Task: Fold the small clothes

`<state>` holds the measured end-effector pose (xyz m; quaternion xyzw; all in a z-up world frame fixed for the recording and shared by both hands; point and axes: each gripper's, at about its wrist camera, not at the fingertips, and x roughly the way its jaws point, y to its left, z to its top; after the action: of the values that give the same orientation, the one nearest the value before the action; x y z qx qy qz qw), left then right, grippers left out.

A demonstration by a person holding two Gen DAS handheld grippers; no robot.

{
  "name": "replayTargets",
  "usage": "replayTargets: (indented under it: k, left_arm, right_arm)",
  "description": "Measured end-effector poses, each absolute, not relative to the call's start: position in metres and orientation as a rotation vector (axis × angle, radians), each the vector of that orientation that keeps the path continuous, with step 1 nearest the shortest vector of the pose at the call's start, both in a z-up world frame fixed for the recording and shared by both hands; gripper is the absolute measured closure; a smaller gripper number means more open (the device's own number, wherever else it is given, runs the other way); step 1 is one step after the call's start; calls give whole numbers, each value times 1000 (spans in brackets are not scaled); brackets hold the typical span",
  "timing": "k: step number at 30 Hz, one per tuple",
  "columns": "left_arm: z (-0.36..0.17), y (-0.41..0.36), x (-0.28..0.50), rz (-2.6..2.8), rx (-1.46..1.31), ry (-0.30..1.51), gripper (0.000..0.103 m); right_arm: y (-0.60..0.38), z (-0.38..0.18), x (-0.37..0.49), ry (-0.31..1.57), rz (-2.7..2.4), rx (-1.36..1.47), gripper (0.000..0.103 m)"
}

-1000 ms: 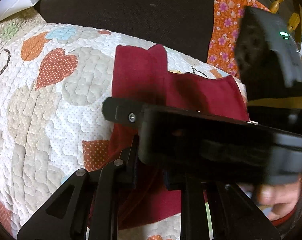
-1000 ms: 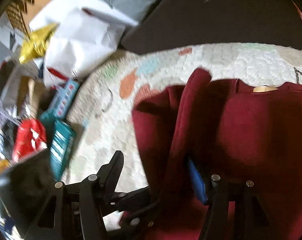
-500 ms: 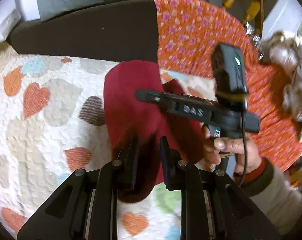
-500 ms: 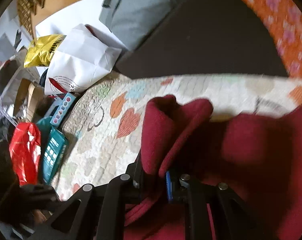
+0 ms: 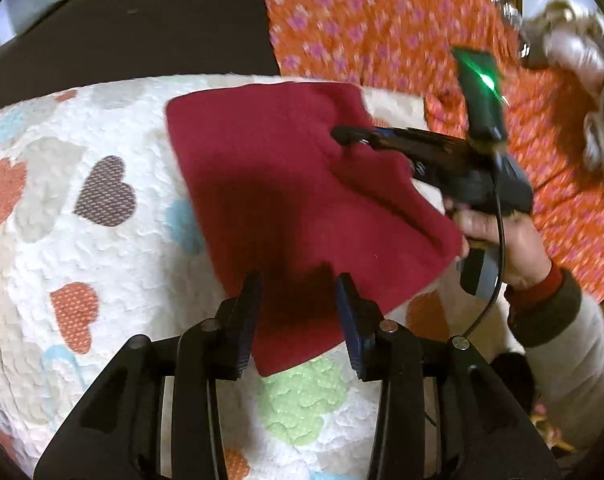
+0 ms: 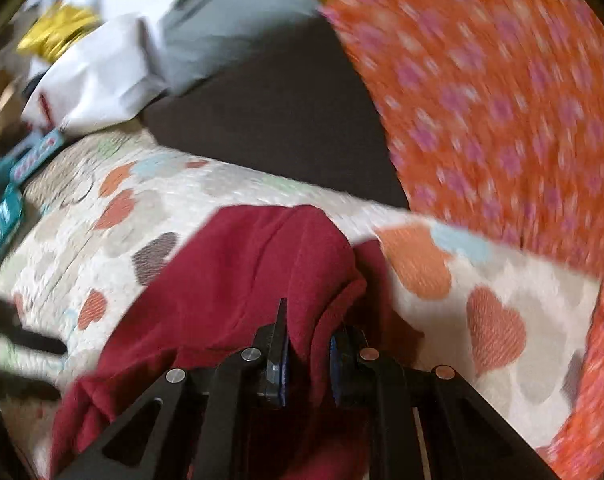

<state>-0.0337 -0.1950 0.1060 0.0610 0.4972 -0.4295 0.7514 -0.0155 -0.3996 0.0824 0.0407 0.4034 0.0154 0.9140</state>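
Left wrist view: the red garment [image 5: 285,200] lies partly folded on the heart-print quilt [image 5: 81,240], toward the quilt's far edge, where the orange floral fabric [image 5: 382,20] begins. The left gripper [image 5: 297,300] hovers at the garment's near edge with its jaws spread, gripping nothing. The right gripper [image 5: 362,138], held in the person's right hand [image 5: 502,240], pinches a raised fold at the garment's far right corner; in the right wrist view its jaws [image 6: 308,344] are closed on that fold. Judged by its drape and creases, the material is soft, light and limp, not fragile. It should be taken at edges or corners, both layers together, to prevent the fold slipping open.
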Motion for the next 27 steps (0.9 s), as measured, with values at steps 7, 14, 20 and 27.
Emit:
replayTargets:
  k: [7,14,20,27]
  left_arm:
    - [77,-226,-49,-924,234,1132,67]
    - [73,-230,-52,-917,231,1127,67]
    - [70,-228,-61,-906,257,1132,67]
    - [80,-225,-66,-916,230,1124,67]
  right_arm:
    - [-451,75,-33,842,-55,362,78]
    - [-414,105,-79,824,111,397,77]
    - [-390,76,-97,861,151,355,84]
    - [-403,69,-112,870,55,310,85]
